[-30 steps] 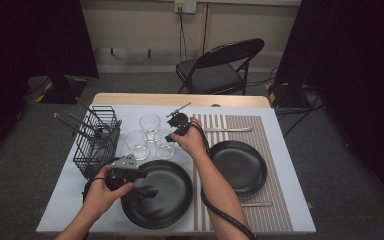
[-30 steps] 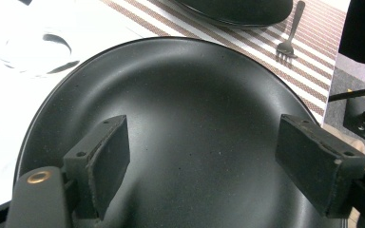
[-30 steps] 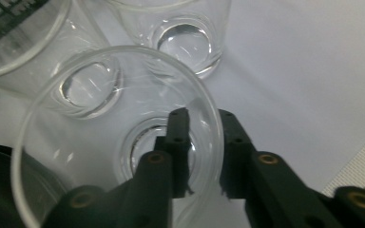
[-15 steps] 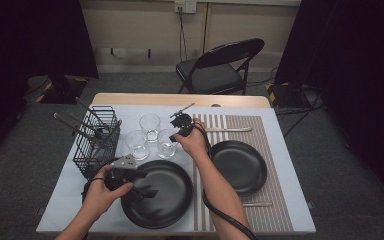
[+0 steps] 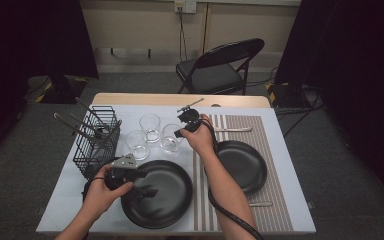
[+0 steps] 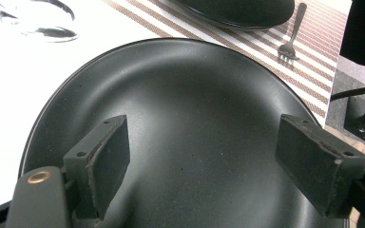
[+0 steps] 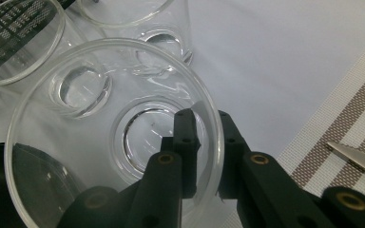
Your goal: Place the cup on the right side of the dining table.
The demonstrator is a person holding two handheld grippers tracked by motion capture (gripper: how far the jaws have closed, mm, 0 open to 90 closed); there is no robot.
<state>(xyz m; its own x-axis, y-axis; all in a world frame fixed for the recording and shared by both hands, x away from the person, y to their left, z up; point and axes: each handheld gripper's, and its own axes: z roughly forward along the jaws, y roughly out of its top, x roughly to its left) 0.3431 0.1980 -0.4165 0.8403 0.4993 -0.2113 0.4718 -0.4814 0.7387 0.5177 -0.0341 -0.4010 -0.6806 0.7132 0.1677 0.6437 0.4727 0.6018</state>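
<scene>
Pinching the near wall of a glass (image 7: 109, 137), right gripper (image 7: 203, 142) clamped across its rim (one jaw inside), beside two other glasses (image 5: 150, 126). Left gripper (image 6: 218, 156) gapes, empty, over the black plate (image 6: 190, 109).

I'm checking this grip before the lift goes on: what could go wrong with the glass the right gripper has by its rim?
1. The right gripper pinches only the thin wall of the clear drinking glass; it could slip or tilt.
2. Two other clear glasses stand close beside it; a swing could knock them.
3. The open left gripper hovers over the large black round plate and may bump it.
</scene>
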